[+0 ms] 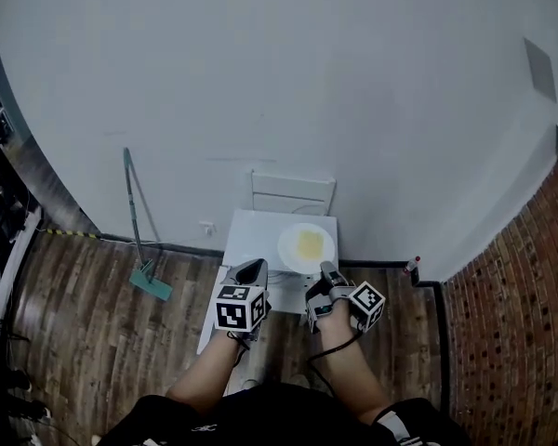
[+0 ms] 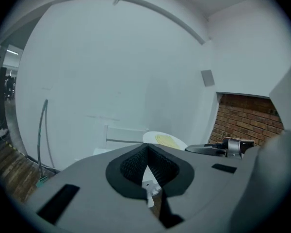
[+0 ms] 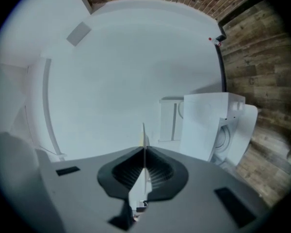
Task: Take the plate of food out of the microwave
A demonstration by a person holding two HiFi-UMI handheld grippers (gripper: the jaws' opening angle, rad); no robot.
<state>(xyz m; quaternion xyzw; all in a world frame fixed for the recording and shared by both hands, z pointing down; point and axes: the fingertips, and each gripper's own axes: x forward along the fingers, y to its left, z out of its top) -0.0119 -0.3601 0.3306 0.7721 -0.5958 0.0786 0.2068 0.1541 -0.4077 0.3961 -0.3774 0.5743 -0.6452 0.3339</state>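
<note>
A white plate (image 1: 306, 246) carrying flat yellow food hangs level over the top of the white microwave (image 1: 252, 233). My right gripper (image 1: 328, 270) is shut on the plate's near rim; in the right gripper view the plate (image 3: 143, 134) shows edge-on as a thin line between the closed jaws of the right gripper (image 3: 144, 152). To the right in that view the microwave (image 3: 207, 125) stands with its door (image 3: 243, 132) swung open. My left gripper (image 1: 254, 267) is beside the plate, shut and empty. The left gripper view shows the left gripper (image 2: 146, 149), the plate (image 2: 165, 140) and the right gripper (image 2: 223, 147).
A white frame (image 1: 293, 191) stands against the white wall behind the microwave. A mop (image 1: 139, 240) leans on the wall at the left. A brick wall (image 1: 516, 295) closes the right side, with a small bottle (image 1: 411, 266) at its foot. The floor is wood planks.
</note>
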